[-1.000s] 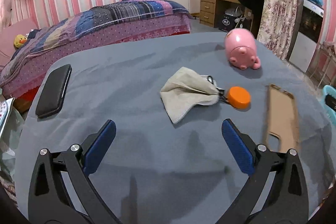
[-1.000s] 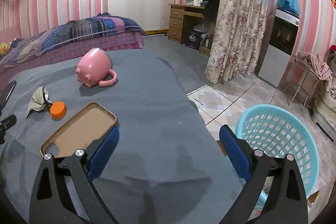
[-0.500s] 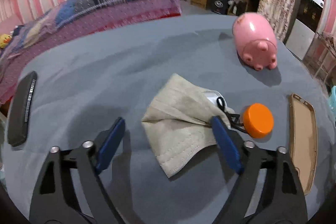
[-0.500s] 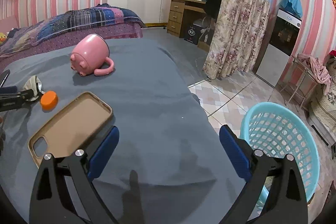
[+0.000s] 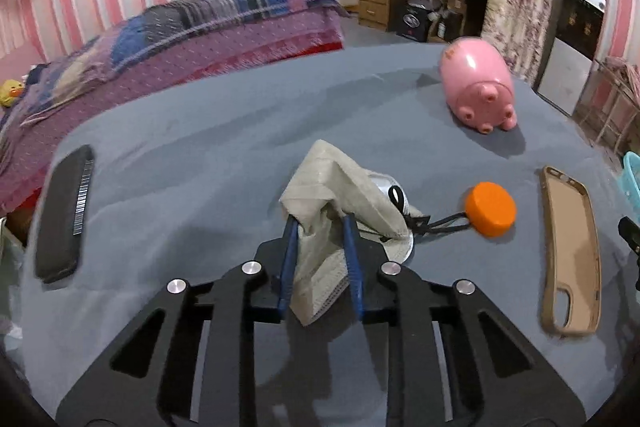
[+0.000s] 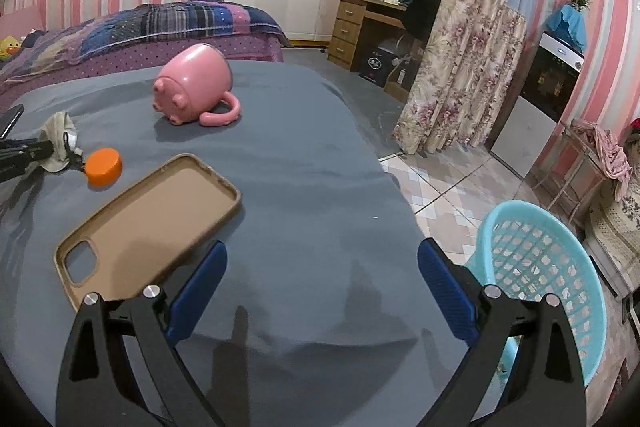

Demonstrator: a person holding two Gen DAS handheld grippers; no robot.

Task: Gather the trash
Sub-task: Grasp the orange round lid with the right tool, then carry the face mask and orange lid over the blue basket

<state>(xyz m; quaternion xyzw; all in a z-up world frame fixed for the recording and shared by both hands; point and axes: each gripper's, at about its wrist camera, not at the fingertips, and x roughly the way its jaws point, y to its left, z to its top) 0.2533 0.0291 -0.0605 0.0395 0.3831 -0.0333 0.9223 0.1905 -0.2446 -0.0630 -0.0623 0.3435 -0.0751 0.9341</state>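
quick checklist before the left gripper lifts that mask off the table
1. Face mask between the left gripper pads: ok, jaws closing, cloth bunched between them.
2. Grip finished: cannot tell, closing still underway.
3. Mask's black cord clear of the orange cap: not ok, cord runs right to the cap; may drag it.
4. Right gripper free: ok, open, nothing between its pads.
5. Blue basket ready: ok, on the floor beside the table, looks empty.
6. Phone case out of the way: ok, apart from the mask.
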